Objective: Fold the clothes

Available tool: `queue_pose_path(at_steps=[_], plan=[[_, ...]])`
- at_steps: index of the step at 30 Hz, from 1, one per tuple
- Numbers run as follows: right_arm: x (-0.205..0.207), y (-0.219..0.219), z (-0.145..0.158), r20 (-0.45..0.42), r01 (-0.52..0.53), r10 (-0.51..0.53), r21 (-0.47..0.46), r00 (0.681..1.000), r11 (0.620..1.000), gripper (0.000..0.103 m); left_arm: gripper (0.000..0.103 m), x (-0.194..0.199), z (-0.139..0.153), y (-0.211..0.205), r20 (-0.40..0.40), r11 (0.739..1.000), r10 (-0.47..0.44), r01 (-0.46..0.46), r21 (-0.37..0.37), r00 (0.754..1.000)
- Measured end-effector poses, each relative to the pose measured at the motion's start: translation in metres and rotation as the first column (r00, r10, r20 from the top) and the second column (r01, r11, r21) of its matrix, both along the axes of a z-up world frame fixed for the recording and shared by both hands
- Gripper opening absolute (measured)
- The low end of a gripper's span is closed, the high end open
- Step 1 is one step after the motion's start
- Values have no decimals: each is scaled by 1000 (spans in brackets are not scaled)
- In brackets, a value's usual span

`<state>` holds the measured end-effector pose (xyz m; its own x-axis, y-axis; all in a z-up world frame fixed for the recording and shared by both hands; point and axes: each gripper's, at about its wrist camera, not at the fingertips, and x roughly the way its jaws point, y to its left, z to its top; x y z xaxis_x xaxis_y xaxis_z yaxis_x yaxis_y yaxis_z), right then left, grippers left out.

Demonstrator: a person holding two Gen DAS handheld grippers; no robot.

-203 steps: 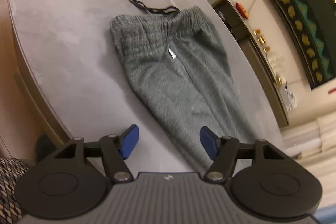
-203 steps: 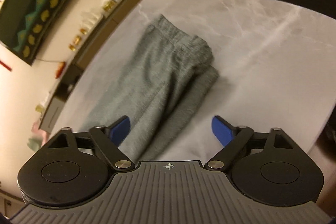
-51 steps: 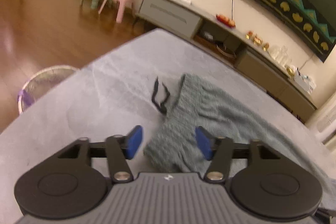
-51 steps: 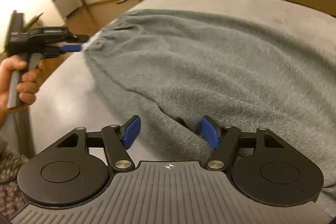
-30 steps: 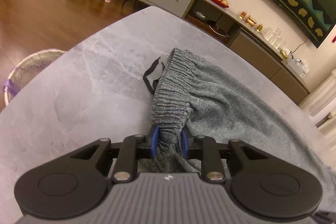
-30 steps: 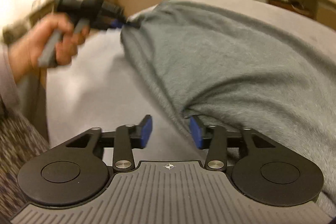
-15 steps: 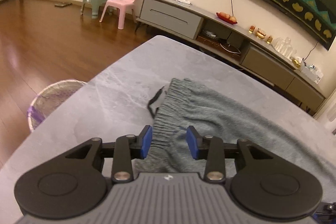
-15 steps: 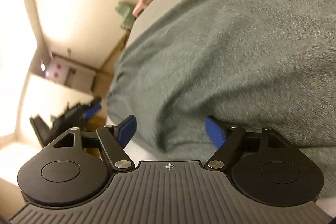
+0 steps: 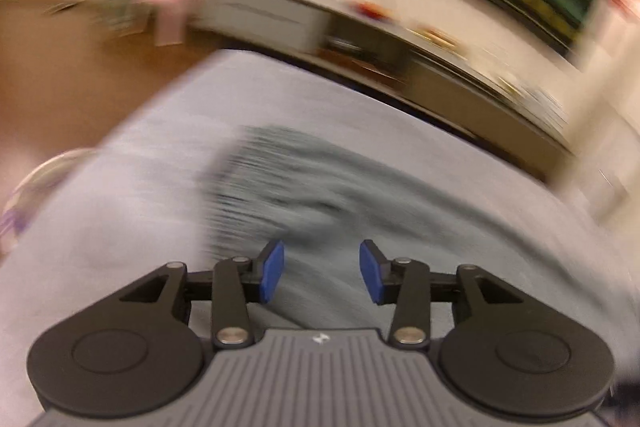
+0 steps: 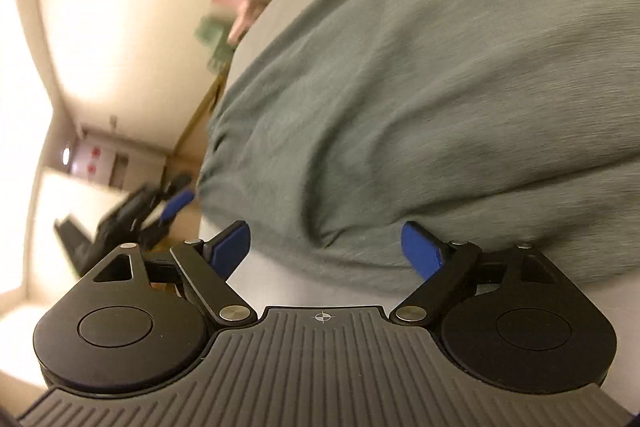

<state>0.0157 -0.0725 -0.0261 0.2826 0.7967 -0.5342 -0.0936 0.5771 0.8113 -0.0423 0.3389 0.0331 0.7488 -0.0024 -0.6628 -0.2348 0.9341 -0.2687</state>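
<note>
Both grippers spread, off the pants

Left gripper (image 9: 321, 277) has just been opening; its jaws stand part open over the grey pants (image 9: 360, 211) on the surface (image 9: 120, 227), where a second ago it pinched the waistband. Right gripper (image 10: 326, 253), rolled sideways, has opened wide, with the pants' edge at 12 o'clock lying unpinched between its jaws.

sweatpants (image 9: 320, 187) motion-blurred, far legs cut off

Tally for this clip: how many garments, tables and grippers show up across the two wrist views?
Grey sweatpants: 1
Grey table: 1
Grippers: 2, left gripper and right gripper
Total: 4
</note>
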Motion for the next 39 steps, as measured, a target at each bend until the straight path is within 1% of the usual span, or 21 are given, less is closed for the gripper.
queue_pose_path(at_steps=[1,2,4,6,7,9,12,13,14,15,16,19,21,24,26,29,31,32,33,36,39], plan=[[1,-10,-1,-3,56,-56,14,998,998,80,41,2,-1,-23,-7,993,-107,107,44,994],[3,-20,-3,-7,115,-115,31,993,993,80,41,4,-2,-47,-19,974,-209,209,88,978],[5,-33,-6,-23,188,-187,61,982,980,76,42,9,-11,-96,-53,909,-360,363,204,931],[6,-39,-9,-28,214,-212,102,977,972,71,43,18,-27,-134,-106,843,-437,448,300,893],[5,-39,-9,-22,218,-217,116,976,969,70,43,23,-34,-145,-121,818,-463,476,324,878],[6,-37,-7,-1,219,-221,149,975,964,70,44,34,-45,-159,-137,786,-503,517,339,853],[7,-32,-4,31,217,-227,198,973,956,70,44,48,-53,-163,-133,790,-515,529,311,847],[9,-30,-4,40,217,-231,210,972,953,70,40,53,-53,-158,-126,807,-502,516,287,855],[11,-28,-3,49,219,-235,221,971,950,70,11,57,-53,-153,-119,823,-490,503,264,864],[13,-26,-3,57,220,-239,232,969,948,70,4,62,-53,-148,-111,841,-474,486,239,874],[16,-23,-2,65,220,-242,242,968,945,70,2,65,-51,-138,-91,869,-441,450,207,893],[20,-21,1,76,211,-238,257,968,943,72,2,66,-37,-114,-5,921,-375,373,113,927],[23,-15,-2,79,199,-225,252,971,947,74,2,66,-32,-109,12,933,-349,346,102,937],[20,-12,-4,69,177,-199,244,977,954,75,2,71,-33,-110,1,950,-301,300,92,954],[10,-11,-6,62,154,-174,246,983,957,76,2,73,-36,-106,4,958,-285,285,30,959],[3,-9,-15,41,141,-157,252,987,957,78,3,73,-37,-97,21,959,-269,269,-88,963],[6,-6,-22,27,152,-165,264,986,953,73,3,71,-37,-89,34,951,-259,261,-162,965],[7,-4,-25,19,157,-169,269,985,950,76,3,70,-38,-84,39,946,-256,258,-195,966],[9,0,-26,5,157,-166,284,986,946,80,4,71,-39,-81,42,941,-257,260,-215,965],[14,15,-27,-36,150,-146,319,989,936,81,4,68,-41,-65,49,940,-231,236,-244,972],[18,38,-21,-31,119,-115,250,993,961,82,8,60,-37,-40,69,948,-158,171,-269,985]])
